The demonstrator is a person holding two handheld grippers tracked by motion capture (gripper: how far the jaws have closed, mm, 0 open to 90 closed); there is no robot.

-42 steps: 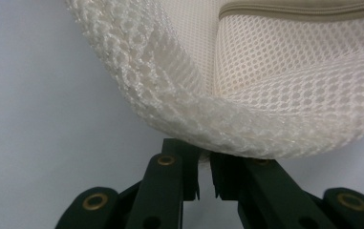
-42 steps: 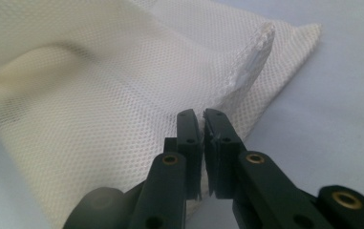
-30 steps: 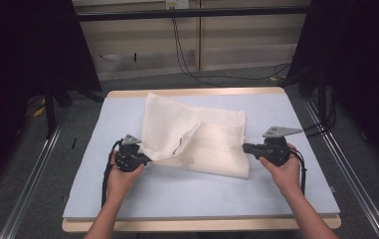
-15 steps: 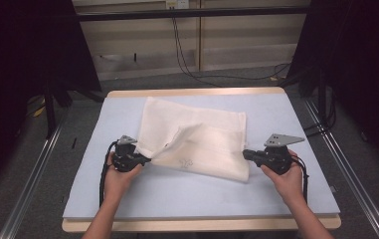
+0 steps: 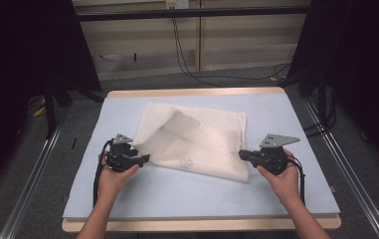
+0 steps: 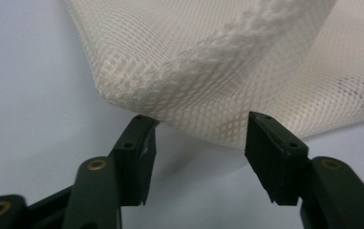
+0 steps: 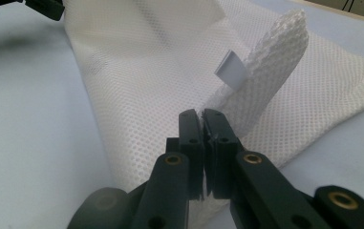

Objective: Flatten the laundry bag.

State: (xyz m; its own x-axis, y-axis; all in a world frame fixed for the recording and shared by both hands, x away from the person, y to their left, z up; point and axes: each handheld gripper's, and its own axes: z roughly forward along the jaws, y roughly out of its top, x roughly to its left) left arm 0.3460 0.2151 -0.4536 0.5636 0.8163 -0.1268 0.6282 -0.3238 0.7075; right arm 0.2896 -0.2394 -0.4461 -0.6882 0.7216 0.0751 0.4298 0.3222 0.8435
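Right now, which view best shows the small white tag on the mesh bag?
The right gripper view: the tag stands out from the mesh bag just beyond the shut right gripper. High view: too small to tell. Left gripper view: mesh and hem.

Desk [image 5: 296,199] with pale blue top, wood edging, on grey floor [image 5: 38,199]. Beige wall panels [image 5: 227,45] behind, black cables [image 5: 187,59] hanging down to floor. Dark curtains [image 5: 23,74] both sides. Metal rails [image 5: 25,199] flank desk. Light dim, even.
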